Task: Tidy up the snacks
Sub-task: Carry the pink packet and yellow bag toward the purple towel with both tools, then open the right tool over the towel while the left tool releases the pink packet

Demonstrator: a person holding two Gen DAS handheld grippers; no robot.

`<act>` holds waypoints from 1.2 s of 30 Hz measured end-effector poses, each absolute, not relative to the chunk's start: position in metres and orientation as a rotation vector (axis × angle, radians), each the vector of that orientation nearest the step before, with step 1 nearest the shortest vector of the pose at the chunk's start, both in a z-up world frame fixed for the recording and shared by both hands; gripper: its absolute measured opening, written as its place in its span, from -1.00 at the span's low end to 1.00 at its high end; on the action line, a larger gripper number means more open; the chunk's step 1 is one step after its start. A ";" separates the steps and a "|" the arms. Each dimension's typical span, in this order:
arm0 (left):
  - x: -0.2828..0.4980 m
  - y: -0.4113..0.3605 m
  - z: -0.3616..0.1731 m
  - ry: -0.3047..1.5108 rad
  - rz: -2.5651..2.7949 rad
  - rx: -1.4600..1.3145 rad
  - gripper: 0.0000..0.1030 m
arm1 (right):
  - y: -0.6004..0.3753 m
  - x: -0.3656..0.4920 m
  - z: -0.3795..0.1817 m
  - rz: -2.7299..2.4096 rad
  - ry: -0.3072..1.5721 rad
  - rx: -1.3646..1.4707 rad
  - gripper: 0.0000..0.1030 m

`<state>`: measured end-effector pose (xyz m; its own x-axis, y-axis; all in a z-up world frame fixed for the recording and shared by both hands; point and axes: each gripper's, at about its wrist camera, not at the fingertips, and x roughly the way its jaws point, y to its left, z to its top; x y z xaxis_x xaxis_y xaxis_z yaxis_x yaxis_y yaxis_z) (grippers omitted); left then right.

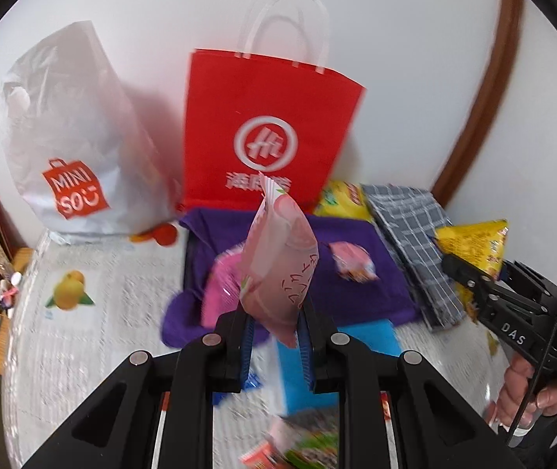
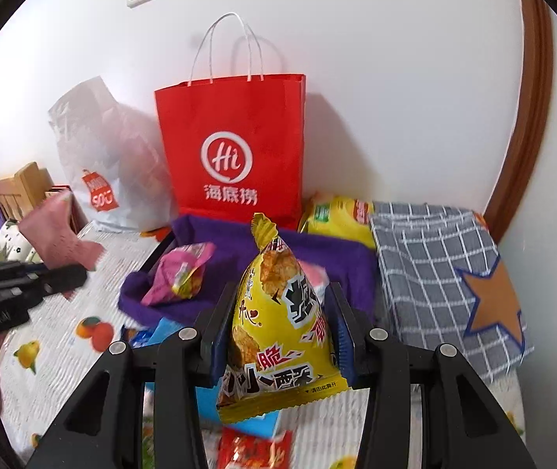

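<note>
Your left gripper [image 1: 274, 328] is clamped on the lower corner of a pink packet [image 1: 278, 262], which stands up tall and floppy above the jaws. Your right gripper [image 2: 278, 336] is clamped around the middle of a yellow packet [image 2: 278, 332], a fuller and steadier hold. Both packets hang in the air over the near edge of the purple cloth [image 2: 317, 258], with more snacks lying on it and on the table [image 1: 122, 273] below.

The likely target is the red bag [image 2: 235, 148] standing at the table's far edge against the wall. Its mouth is narrow, so take one packet in at a time. Lift each well clear of the rim and handles [image 2: 235, 47], then release from above, so you don't push on the bag's front and tip it. Move the pink packet smoothly; a corner pinch may slip if it swings.
</note>
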<state>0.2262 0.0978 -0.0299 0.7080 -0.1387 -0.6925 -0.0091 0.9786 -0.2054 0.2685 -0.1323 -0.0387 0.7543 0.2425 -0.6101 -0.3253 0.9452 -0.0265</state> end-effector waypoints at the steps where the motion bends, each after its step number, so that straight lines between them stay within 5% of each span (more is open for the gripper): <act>1: 0.232 0.103 -0.029 0.782 -0.062 -0.202 -0.63 | -0.133 0.275 -0.039 0.308 0.647 -0.130 -0.14; 17: 0.351 0.087 -0.076 0.897 -0.129 -0.223 -0.63 | -0.113 0.372 -0.078 0.387 0.790 -0.161 -0.14; 36: 0.375 0.084 -0.134 1.048 -0.177 -0.247 -0.62 | -0.111 0.410 -0.145 0.441 1.040 -0.224 -0.14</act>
<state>0.3746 0.0837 -0.1336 0.4889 -0.2610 -0.8324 0.0266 0.9582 -0.2848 0.4098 -0.1112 -0.1448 0.4297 0.2461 -0.8688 -0.4539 0.8906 0.0277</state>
